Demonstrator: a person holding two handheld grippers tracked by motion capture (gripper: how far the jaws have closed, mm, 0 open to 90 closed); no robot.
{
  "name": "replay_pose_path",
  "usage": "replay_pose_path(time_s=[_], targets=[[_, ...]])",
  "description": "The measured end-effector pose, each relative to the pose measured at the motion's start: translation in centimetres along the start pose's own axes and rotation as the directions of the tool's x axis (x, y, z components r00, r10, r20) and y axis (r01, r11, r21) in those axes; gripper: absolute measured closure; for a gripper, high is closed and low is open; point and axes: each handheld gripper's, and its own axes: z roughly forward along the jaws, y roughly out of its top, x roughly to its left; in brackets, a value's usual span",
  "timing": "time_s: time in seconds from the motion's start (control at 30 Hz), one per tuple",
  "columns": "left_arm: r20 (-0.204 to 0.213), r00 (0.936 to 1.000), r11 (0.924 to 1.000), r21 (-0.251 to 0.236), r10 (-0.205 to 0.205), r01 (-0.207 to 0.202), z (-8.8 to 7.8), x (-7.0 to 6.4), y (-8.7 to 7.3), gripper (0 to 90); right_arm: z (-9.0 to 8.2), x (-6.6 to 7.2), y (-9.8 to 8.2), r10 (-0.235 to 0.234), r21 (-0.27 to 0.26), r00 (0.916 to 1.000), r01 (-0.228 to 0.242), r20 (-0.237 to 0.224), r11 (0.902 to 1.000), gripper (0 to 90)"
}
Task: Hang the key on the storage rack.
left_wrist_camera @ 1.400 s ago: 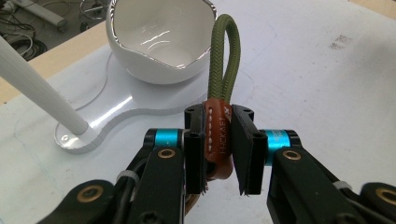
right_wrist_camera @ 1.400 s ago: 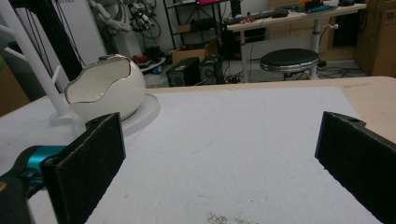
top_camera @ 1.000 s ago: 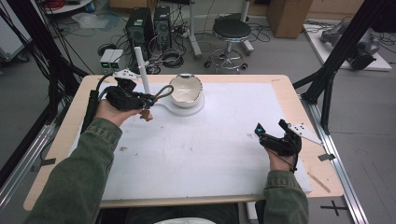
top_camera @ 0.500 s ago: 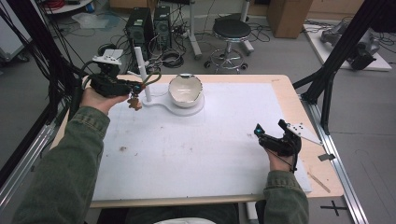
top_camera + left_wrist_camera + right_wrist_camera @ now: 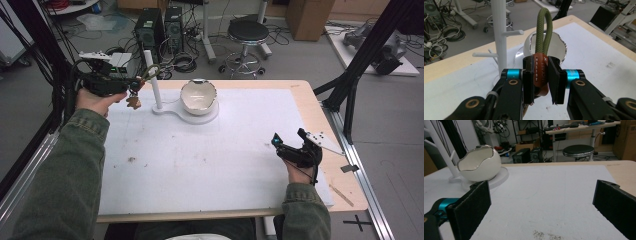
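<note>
Lab clutter is sitting behind the desk [image 5: 310, 107]: PC towers, cables, a stool. Left gripper [image 5: 541, 75] is clamping the brown leather tab of a keychain [image 5: 541, 62] at the far left, its green cord loop pointing at the white peg stand [image 5: 152, 82] beside the egg-shaped bowl [image 5: 198, 97]. Keychain is looking light and floppy; the stiff tab is probably the best hold. Embossed lettering on the tab isn't readable. Right gripper [image 5: 292, 145] is resting near right, jaws wide apart, holding nothing.

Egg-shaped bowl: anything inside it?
The egg-shaped bowl looks empty: the right gripper view shows bare white inner wall, and the high view shows the same. Its floor is hidden by the jagged front rim, so something small lying low cannot be ruled out.
</note>
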Motion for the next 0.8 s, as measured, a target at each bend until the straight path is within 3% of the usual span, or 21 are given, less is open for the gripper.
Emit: replay_pose_path(time_s=[0.1, 0.2, 0.5, 0.8], targets=[[-0.021, 0.9997, 0.9997, -0.022, -0.015, 0.014, 0.0, 0.3, 0.0, 75.4, 0.0, -0.1, 0.0, -0.003, 0.001, 1.0000, 0.003, 0.000, 1.0000, 0.6], [-0.008, 0.9992, 0.9988, -0.029, -0.039, 0.038, 0.1, 0.6, 0.0, 75.4, 0.0, -0.1, 0.0, -0.004, 0.000, 1.0000, 0.004, -0.002, 1.0000, 0.6], [-0.031, 0.9970, 0.9974, -0.018, -0.070, 0.070, 0.9, 1.4, -0.2, 75.4, -0.1, -0.2, 0.0, 0.006, -0.004, 1.0000, -0.006, 0.001, 1.0000, 0.6], [-0.044, 0.9968, 0.9978, 0.003, -0.066, 0.066, 1.9, 1.8, -0.4, 75.4, -0.1, -0.3, -0.1, 0.001, -0.001, 1.0000, -0.001, 0.003, 1.0000, 0.6]])
